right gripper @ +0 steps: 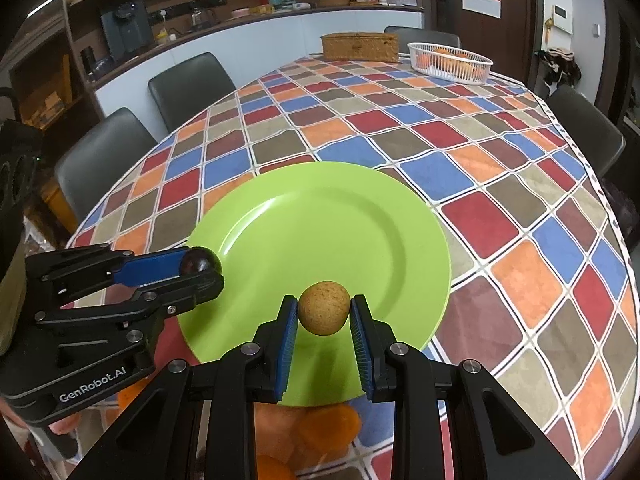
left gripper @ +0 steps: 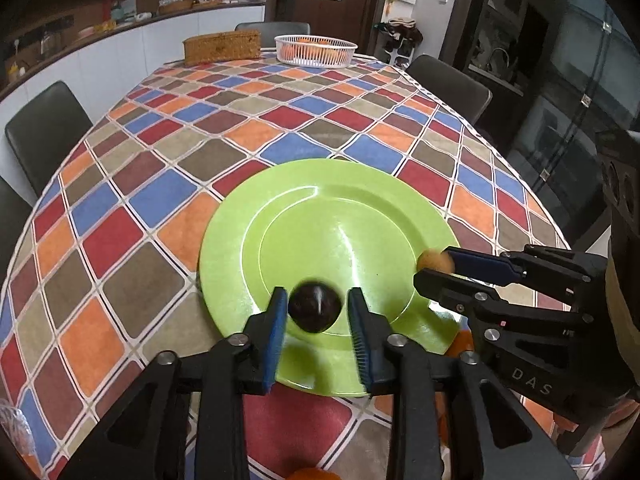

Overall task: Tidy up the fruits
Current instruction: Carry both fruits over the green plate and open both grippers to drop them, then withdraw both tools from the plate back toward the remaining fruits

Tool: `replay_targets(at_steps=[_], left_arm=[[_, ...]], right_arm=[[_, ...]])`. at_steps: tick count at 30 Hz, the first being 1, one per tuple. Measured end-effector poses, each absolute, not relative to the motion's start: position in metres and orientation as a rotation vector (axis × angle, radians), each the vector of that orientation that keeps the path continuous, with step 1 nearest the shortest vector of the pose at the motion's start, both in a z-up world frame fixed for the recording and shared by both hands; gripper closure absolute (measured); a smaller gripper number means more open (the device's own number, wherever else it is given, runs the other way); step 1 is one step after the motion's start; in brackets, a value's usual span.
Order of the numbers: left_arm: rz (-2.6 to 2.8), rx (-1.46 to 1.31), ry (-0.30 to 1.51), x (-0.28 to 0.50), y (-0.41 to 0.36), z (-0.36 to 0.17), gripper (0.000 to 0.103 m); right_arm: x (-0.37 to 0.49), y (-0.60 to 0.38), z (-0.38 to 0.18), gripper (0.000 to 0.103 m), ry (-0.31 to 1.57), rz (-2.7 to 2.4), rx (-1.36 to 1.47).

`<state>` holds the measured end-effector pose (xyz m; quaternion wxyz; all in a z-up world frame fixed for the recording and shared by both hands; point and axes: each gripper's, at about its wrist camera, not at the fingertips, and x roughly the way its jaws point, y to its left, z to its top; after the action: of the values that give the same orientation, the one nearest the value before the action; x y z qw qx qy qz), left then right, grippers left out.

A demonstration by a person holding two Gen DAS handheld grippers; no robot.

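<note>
Our left gripper (left gripper: 318, 308) has its jaws just loose around a dark fruit (left gripper: 315, 305). Our right gripper (right gripper: 324, 314) squeezes a tan fruit (right gripper: 323, 307). The green plate (right gripper: 320, 216) has no fruit resting on it yet.

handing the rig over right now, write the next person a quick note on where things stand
Left hand-held gripper: dark round fruit sits between its pads with gaps on both sides, so no grip, just above the near rim of the green plate.
Right hand-held gripper: shut on the tan round fruit, over the plate's near side.
Done: both fruits brought to the plate.
Left: set both down. Orange fruit lies by the near table edge; more sits in the white basket at the far end.
</note>
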<state>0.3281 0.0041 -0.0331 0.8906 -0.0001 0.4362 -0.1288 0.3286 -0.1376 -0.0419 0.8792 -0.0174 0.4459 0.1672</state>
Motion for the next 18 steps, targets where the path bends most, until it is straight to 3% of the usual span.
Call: replay_targets(at_steps=[5, 15, 18], left_arm=[[-0.248, 0.021, 0.868, 0.317, 0.006, -0.023, 0.065], [-0.218, 0.051, 0.778, 0.266, 0.005, 0.008, 0.06], [-0.215, 0.056, 0.754, 0.249, 0.002, 0.017, 0.057]], right_arm=[[0.324, -0.141, -0.041, 0.069, 0.919, 0.321, -0.05], [0.275, -0.145, -0.01, 0.069, 0.827, 0.299, -0.073], [0.259, -0.147, 0.002, 0.062, 0.796, 0.3, -0.063]])
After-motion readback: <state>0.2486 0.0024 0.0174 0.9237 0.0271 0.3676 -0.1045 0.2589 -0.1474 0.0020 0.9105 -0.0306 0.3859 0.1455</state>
